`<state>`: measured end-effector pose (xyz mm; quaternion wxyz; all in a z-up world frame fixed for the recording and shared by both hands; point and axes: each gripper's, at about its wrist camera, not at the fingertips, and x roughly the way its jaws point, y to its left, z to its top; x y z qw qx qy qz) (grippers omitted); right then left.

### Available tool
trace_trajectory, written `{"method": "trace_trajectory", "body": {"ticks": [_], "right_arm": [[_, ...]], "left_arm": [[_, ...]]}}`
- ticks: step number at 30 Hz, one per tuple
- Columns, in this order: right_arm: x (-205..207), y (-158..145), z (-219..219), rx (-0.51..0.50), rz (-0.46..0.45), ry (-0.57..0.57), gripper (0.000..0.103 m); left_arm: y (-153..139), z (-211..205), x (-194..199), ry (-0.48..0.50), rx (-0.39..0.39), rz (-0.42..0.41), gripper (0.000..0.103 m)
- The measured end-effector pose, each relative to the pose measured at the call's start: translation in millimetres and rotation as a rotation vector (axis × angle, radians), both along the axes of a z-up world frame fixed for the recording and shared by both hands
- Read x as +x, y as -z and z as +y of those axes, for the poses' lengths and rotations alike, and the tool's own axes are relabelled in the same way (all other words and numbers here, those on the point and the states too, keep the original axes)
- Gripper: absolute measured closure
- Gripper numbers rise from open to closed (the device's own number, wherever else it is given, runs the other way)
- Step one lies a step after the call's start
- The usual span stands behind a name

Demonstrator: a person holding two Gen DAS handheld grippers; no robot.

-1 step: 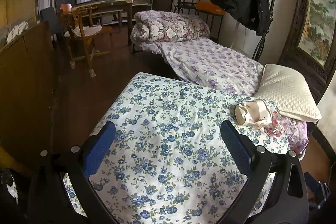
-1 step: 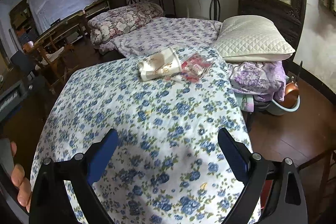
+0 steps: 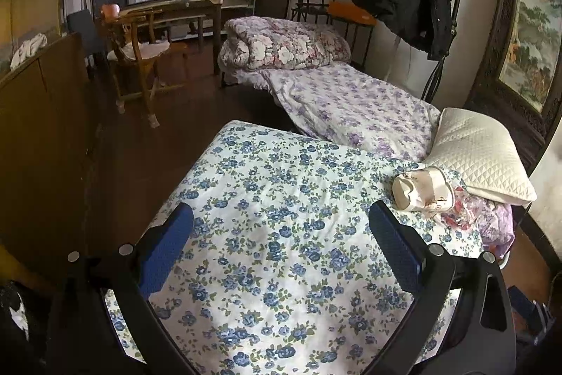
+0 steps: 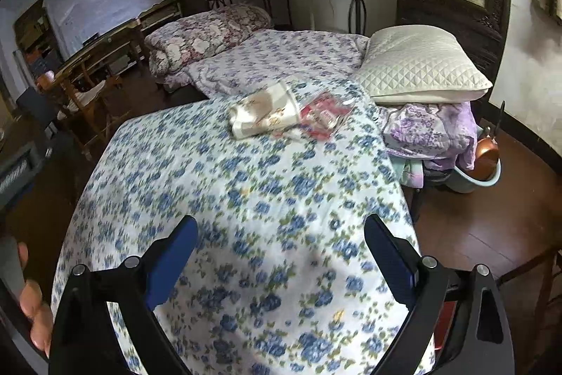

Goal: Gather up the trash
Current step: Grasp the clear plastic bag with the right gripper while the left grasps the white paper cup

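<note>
**Trash in sight, neither tool engaged**

Left gripper (image 3: 281, 246): jaws spread wide, nothing between them, hanging over the blue-flowered cover (image 3: 281, 199). Right gripper (image 4: 281, 253): likewise wide apart and empty above the same cover.

The trash sits at the far edge of that cover. In the right wrist view, upper centre, a cream wrapper (image 4: 263, 115) lies touching a crumpled clear-and-red packet (image 4: 325, 115). In the left wrist view both appear at the right of the frame, just below the white quilted pillow (image 3: 477, 157).

Findings on risk, as judgement only:
- The two pieces touch; closing on one may drag or flick the other off the edge towards the basin (image 4: 470, 178).
- The cover is soft and loose; a low approach may pinch cloth with the wrapper.
- The packet is thin and crinkled; a shallow grip may slip.
- The right wrist view is blurred, so the packet's outline is uncertain.
</note>
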<state>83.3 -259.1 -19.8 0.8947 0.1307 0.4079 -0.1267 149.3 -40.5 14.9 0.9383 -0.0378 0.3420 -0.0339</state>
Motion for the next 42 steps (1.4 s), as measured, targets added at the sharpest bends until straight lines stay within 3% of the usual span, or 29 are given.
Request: {"method": "trace_trajectory", "body": {"ticks": [9, 14, 19, 20, 21, 22, 23, 26, 42], "right_arm": [[72, -6, -65, -0.013, 0.005, 0.179, 0.008], [122, 20, -109, 0.075, 0.093, 0.279, 0.008], [148, 46, -114, 0.144, 0.171, 0.274, 0.009], [151, 50, -112, 0.151, 0.182, 0.263, 0.011], [152, 55, -109, 0.163, 0.18, 0.251, 0.026], [152, 59, -107, 0.185, 0.169, 0.239, 0.038], [151, 64, -106, 0.211, 0.163, 0.226, 0.063], [146, 65, -99, 0.185, 0.139, 0.202, 0.08], [25, 11, -3, 0.197, 0.028, -0.005, 0.082]], "left_arm": [[1, 14, 7, -0.009, -0.066, 0.029, 0.007], [2, 13, 10, -0.005, -0.084, 0.031, 0.007], [3, 8, 12, 0.008, -0.067, 0.027, 0.007], [2, 7, 13, 0.009, -0.063, 0.024, 0.007], [2, 6, 14, 0.009, -0.058, 0.02, 0.007], [1, 6, 15, 0.008, -0.056, 0.018, 0.007], [1, 6, 16, 0.008, -0.057, 0.019, 0.007], [3, 7, 17, 0.007, -0.055, 0.023, 0.007], [9, 7, 19, 0.001, -0.04, 0.037, 0.007]]}}
